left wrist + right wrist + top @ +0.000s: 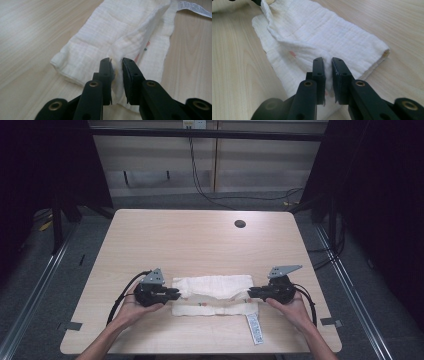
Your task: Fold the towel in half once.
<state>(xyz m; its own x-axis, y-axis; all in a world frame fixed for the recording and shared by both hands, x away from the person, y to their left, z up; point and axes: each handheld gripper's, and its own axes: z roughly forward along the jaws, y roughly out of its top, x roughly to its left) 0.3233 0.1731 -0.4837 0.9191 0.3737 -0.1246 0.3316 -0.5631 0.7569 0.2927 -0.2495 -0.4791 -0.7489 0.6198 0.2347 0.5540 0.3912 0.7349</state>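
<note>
You have a white cloth [212, 287] lying on the near half of the table [200, 240], a soft woven piece with a fine ribbed, slightly crinkled texture, folded lengthwise into a long band with rounded, doubled ends. The tabletop is pale wood-grain laminate with rounded corners and a small dark round hole [240, 224] near its far edge. Your left gripper [174, 294] sits at the cloth's left end and your right gripper [252, 293] at its right end, each made of matte black jointed parts with brass-coloured pins at the pivots. In the left gripper view the jaws stand narrowly apart with a raised ridge of cloth [117, 47] between them, and there is a slight gap on the right-hand pad, so whether they still pinch it is hard to say. In the right gripper view the jaws are likewise a narrow slot apart with a pleat of cloth [327, 62] running up between them, touching the pads but not clearly squeezed. A long white care label [255, 327] trails off the cloth's near right corner toward you; its print is too small to read. Small reddish marks [292, 53] show on the lower layer of the fabric, too blurred to make out. Your forearms are cut off at the bottom edge of the high view.
</note>
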